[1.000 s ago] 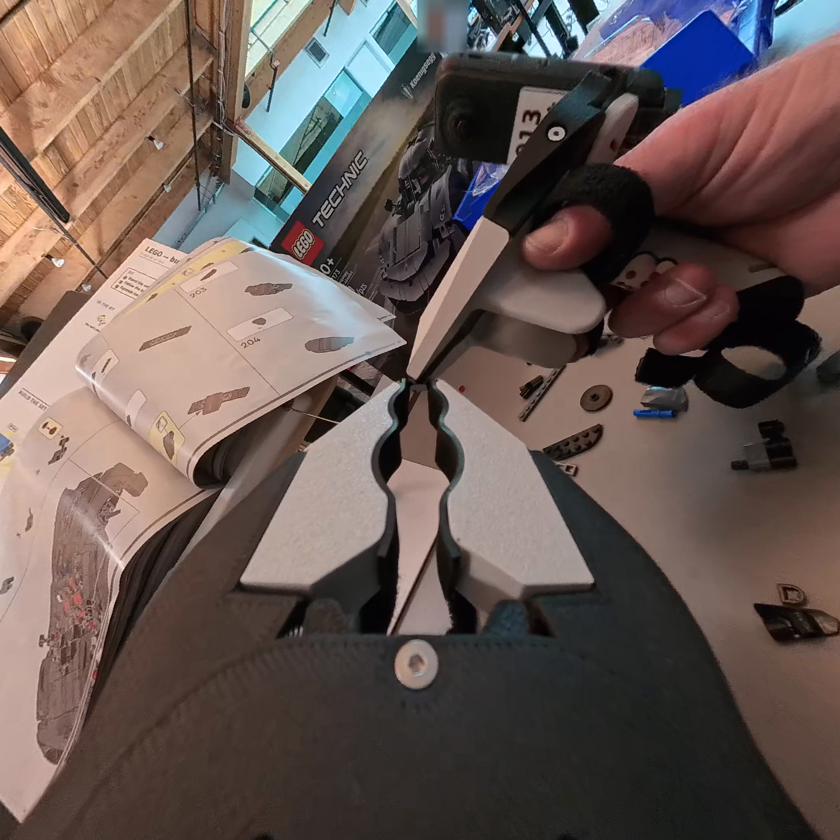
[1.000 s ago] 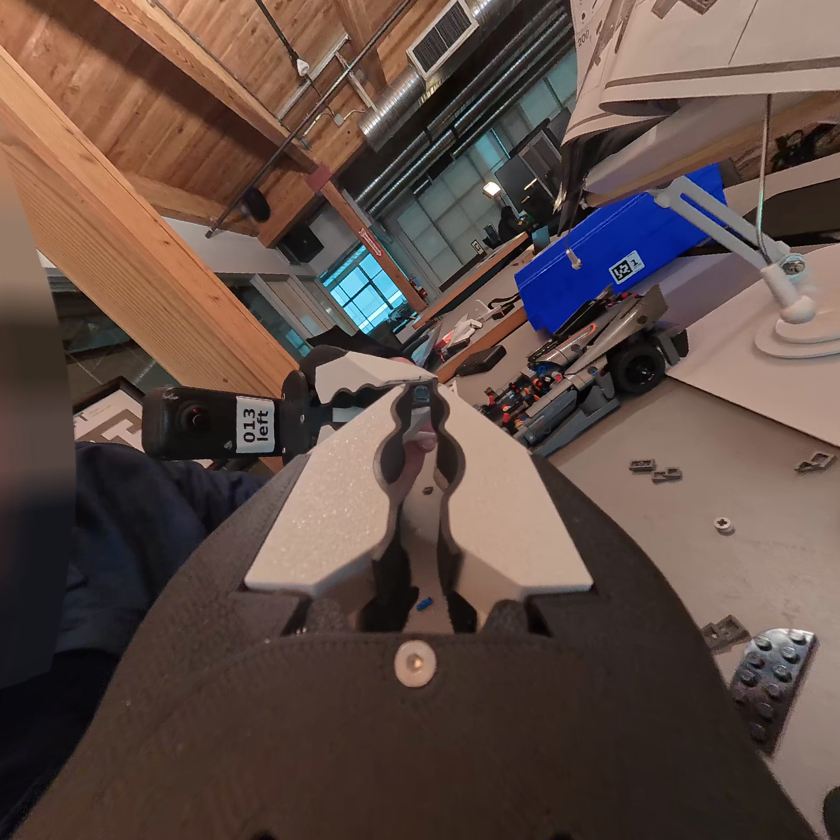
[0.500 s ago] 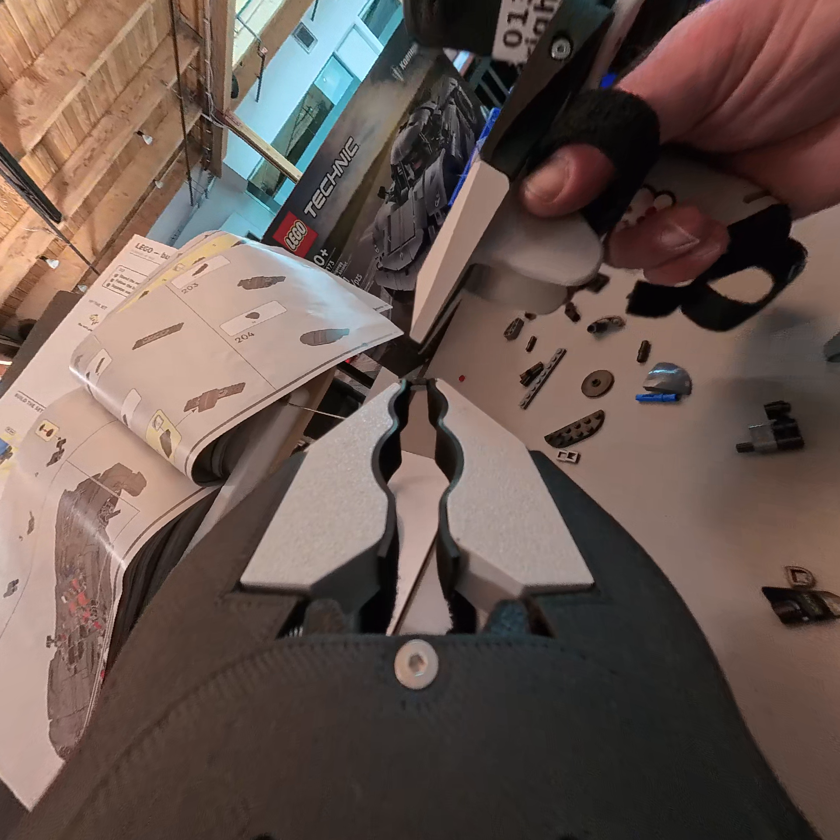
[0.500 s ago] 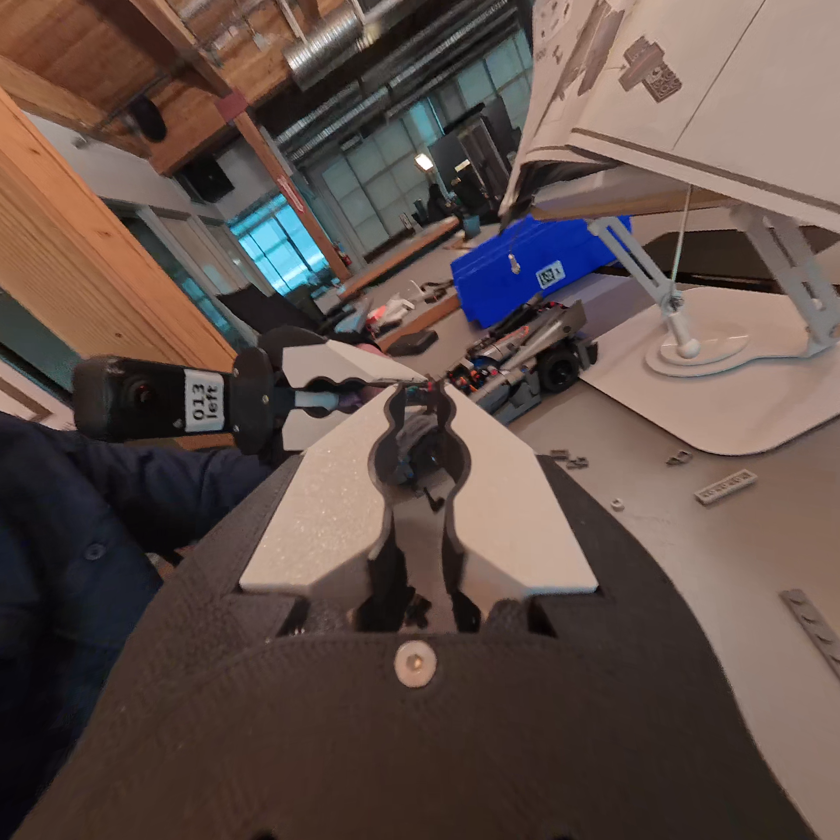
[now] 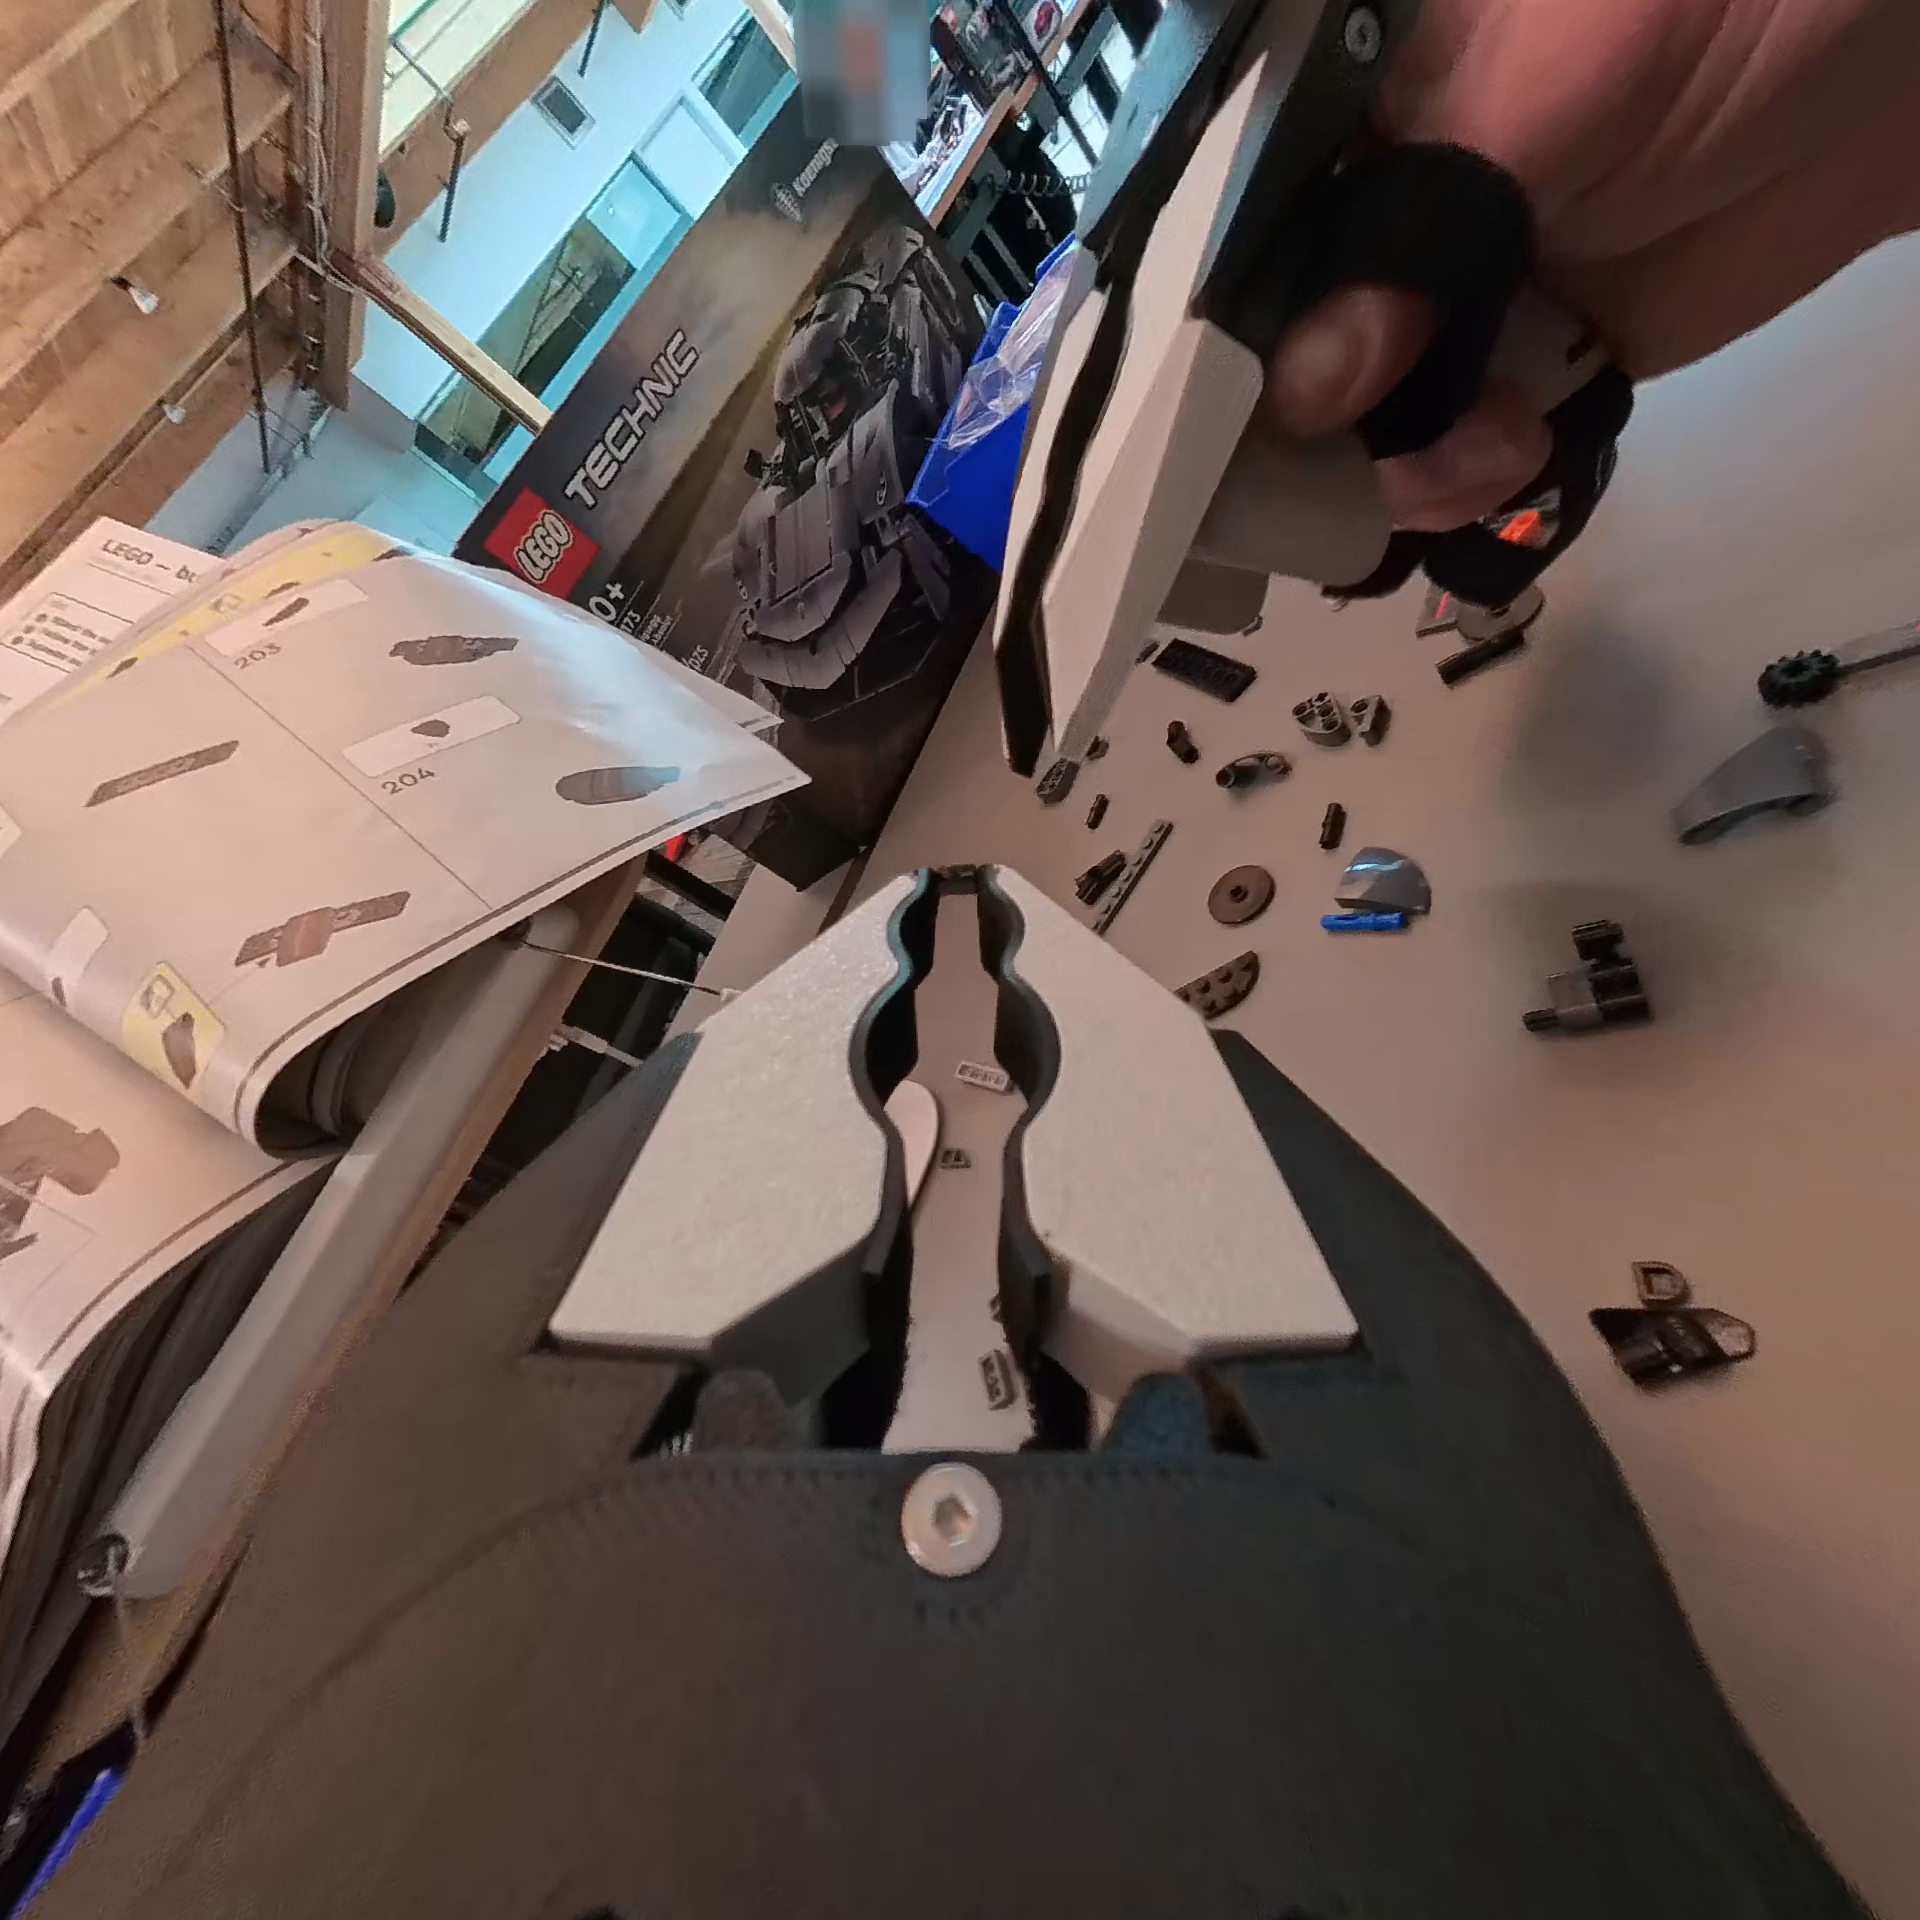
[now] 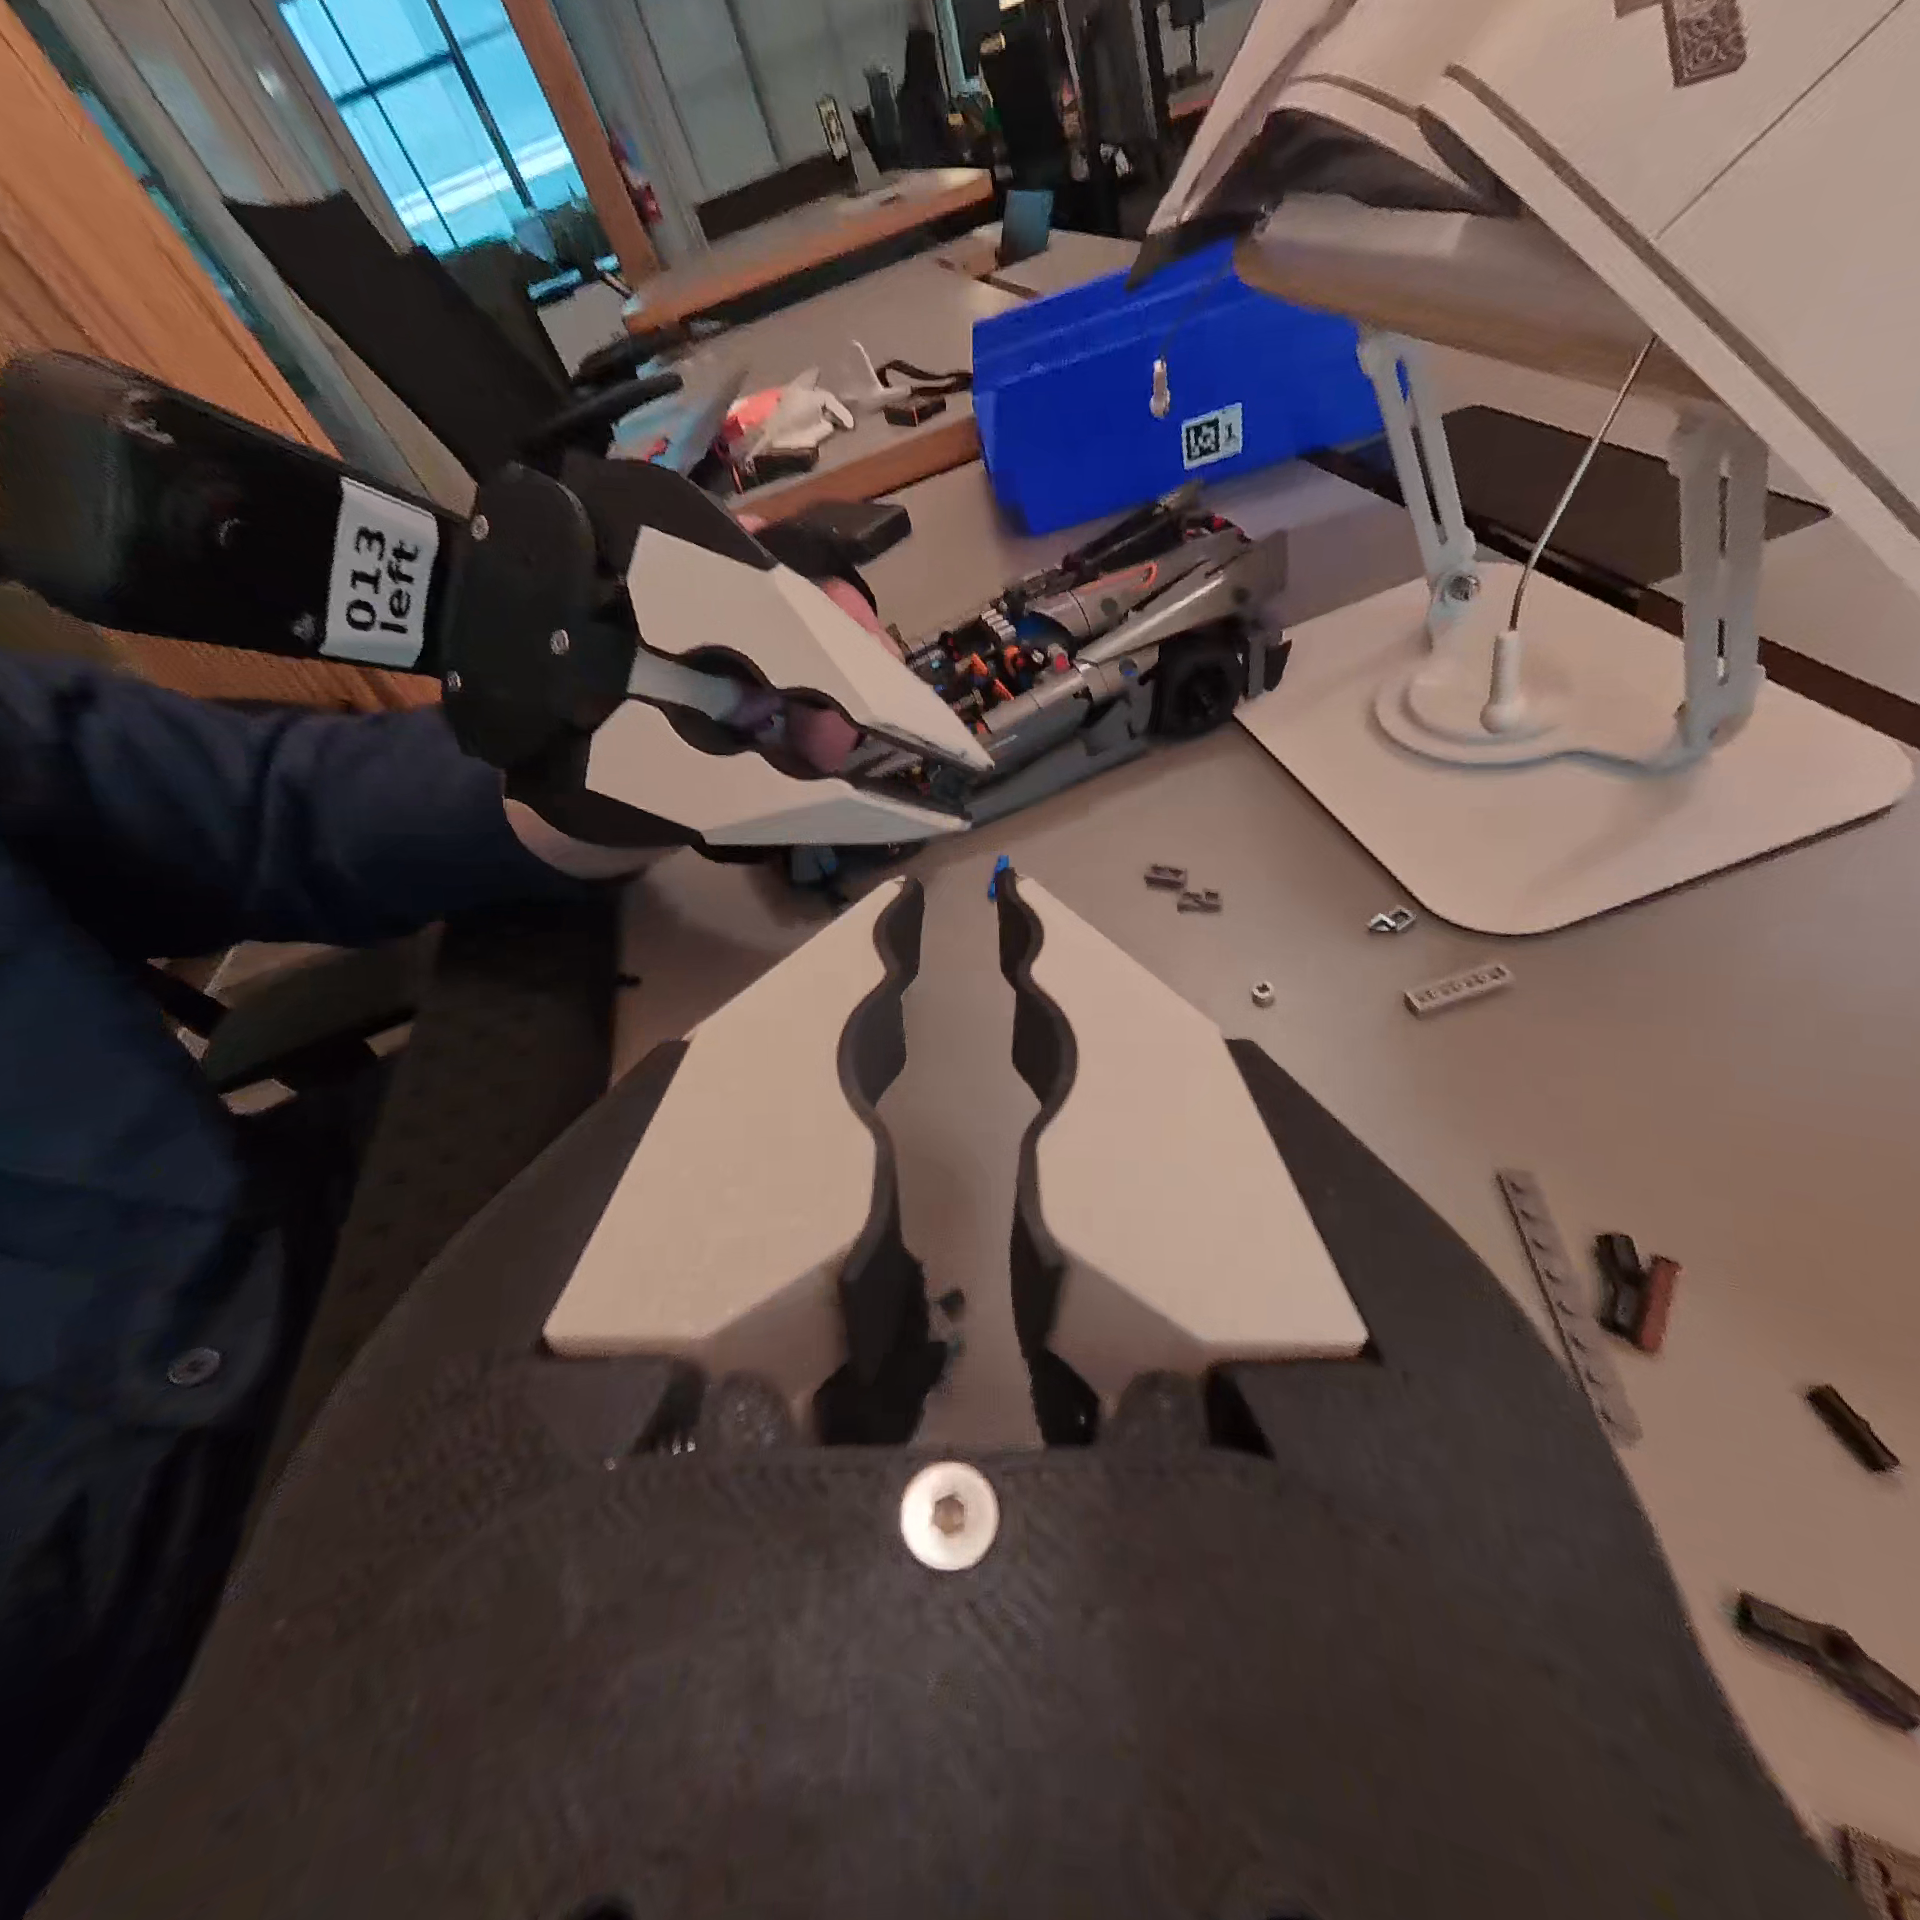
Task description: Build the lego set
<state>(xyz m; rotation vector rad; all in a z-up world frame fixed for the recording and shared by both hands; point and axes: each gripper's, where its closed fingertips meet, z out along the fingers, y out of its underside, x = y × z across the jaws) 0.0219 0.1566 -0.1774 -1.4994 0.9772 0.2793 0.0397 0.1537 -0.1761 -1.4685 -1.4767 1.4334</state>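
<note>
Your left gripper (image 5: 961, 883) has its jaws drawn almost together, pinching a small dark piece (image 5: 961, 871) crosswise at the very tips. Your right gripper (image 6: 961, 888) is released: a clear gap runs the length of its jaws and nothing sits between them. A tiny blue pin (image 6: 1000, 878) shows just beyond its right tip; I cannot tell whether it touches the tip or lies on the counter (image 6: 1299, 1091).

The half-built car (image 6: 1101, 665) stands on the counter at the middle of the right wrist view. Its long axis runs from lower left to upper right of that frame, wheel end to the right. The left gripper's tips point at its near, lower-left end and sit just beside it, so that hand is clearly the nearer one. The right gripper is farther back, with the car ahead and slightly to the right.

My judgement: the held piece goes onto the car's near end, so carry it along the line the left jaws already point. The loose parts (image 5: 1242, 891) lie scattered at the right of the left wrist view.
</note>
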